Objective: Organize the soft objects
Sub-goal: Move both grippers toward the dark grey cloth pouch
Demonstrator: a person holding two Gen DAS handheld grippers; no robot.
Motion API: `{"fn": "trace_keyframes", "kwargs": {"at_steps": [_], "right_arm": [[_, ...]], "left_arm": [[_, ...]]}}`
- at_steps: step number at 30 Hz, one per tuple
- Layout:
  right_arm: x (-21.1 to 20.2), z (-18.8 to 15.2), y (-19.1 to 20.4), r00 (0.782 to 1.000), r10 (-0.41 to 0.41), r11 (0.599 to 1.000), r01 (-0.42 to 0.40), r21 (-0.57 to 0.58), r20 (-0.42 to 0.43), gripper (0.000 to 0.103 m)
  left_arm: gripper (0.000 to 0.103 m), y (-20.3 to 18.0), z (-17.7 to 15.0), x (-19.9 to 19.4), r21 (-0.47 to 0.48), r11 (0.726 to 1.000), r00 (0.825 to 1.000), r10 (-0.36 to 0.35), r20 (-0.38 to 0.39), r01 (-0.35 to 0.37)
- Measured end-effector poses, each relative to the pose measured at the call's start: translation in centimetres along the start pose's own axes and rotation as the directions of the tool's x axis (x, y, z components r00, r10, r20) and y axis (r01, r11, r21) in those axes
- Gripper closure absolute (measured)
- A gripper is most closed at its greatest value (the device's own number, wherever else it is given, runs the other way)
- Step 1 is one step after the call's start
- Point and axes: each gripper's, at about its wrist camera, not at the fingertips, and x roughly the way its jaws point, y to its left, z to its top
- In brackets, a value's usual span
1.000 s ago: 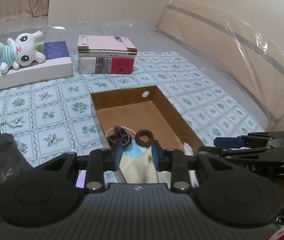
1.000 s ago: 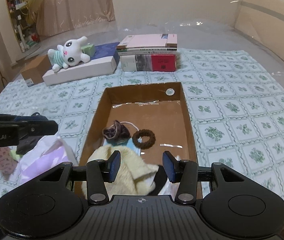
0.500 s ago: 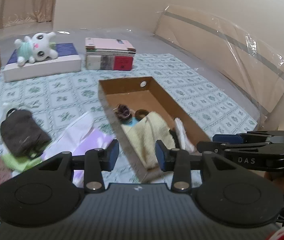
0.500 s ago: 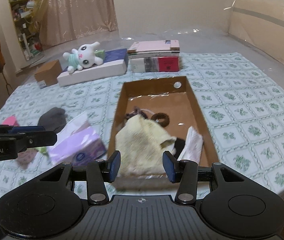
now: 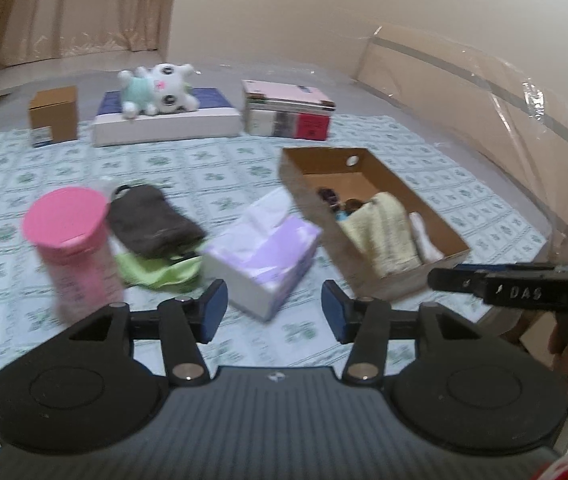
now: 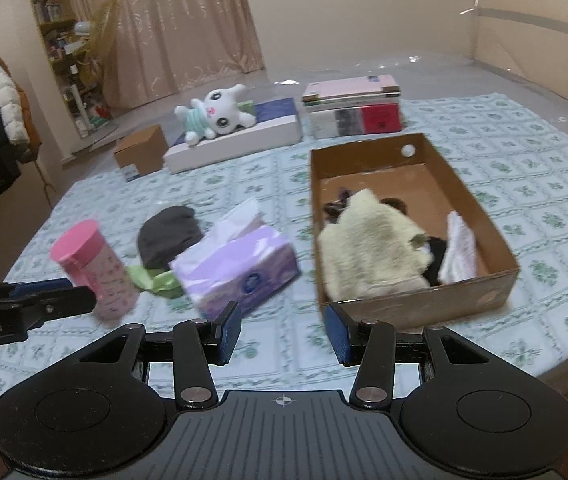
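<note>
Scanning left to right: pink-lidded bottle (image 5: 68,248), then dark grey sock (image 5: 151,222) lying over a lime-green cloth (image 5: 159,274), purple tissue pack (image 5: 261,254), and cardboard box (image 6: 480,216) w/ the cream towel (image 6: 372,248) already inside.

Left gripper (image 5: 273,310) has just been opening, nothing btwn its pads. Right gripper (image 6: 281,332) also spread, empty.

Likely next pick is the sock: it sits ahead and left of the left gripper, well apart, long axis running diagonally away toward the far left. Left hand is the nearer one; the right faces the gap btwn tissue pack and box.
</note>
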Motion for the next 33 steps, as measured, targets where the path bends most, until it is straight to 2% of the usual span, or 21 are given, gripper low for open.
{"fn": "trace_keyframes", "kwargs": {"at_steps": [6,11,16,18,19,21,25,28,29,32,33], "right_arm": [[1.0,-0.3,1.3,1.0,0.018,0.999,-0.018,-0.033,-0.02,0.056],[1.8,0.3,2.2,0.999,0.039,0.996,-0.041,-0.075,-0.023,0.056],[2.9,1.9,3.9,0.995,0.089,0.971,-0.095,-0.221,-0.034,0.055],[3.4,2.6,4.5,0.995,0.1,0.952,-0.104,-0.288,-0.03,0.046],[3.8,3.1,4.8,0.994,0.105,0.94,-0.109,-0.323,-0.03,0.039],[4.4,4.1,5.3,0.993,0.119,0.915,-0.121,-0.386,-0.029,0.037],[6.3,5.9,6.1,0.982,0.171,0.862,-0.188,-0.47,-0.078,0.036],[7.9,7.4,7.0,0.971,0.205,0.811,-0.24,-0.533,-0.124,0.028],[8.5,7.8,7.4,0.967,0.212,0.786,-0.256,-0.563,-0.143,0.026],[10.3,8.9,8.4,0.958,0.215,0.726,-0.288,-0.625,-0.191,0.026],[11.0,9.3,8.7,0.952,0.219,0.707,-0.305,-0.638,-0.213,0.026]], "left_arm": [[0.054,3.8,-1.0,-1.8,0.006,1.0,1.0,0.02,0.002,-0.02],[0.053,6.5,-0.7,-3.1,0.065,0.998,1.0,0.015,-0.012,-0.014],[0.05,9.4,0.6,-4.1,0.146,0.989,0.999,-0.032,-0.034,0.037],[0.048,10.3,1.3,-4.3,0.188,0.981,0.998,-0.031,-0.046,0.039],[0.047,10.8,1.7,-4.5,0.212,0.977,0.998,-0.026,-0.05,0.036],[0.04,11.8,2.4,-4.7,0.254,0.966,0.998,-0.028,-0.057,0.041],[0.038,13.8,3.6,-4.8,0.302,0.953,0.999,-0.017,-0.05,0.032],[0.036,15.3,4.4,-4.2,0.326,0.945,0.998,-0.003,-0.058,0.022],[0.033,15.8,4.7,-4.0,0.334,0.942,0.998,0.001,-0.062,0.02],[0.018,17.5,5.9,-3.7,0.342,0.939,0.998,-0.024,-0.05,0.04],[0.018,17.9,6.3,-3.6,0.347,0.937,0.999,-0.026,-0.048,0.041]]}}
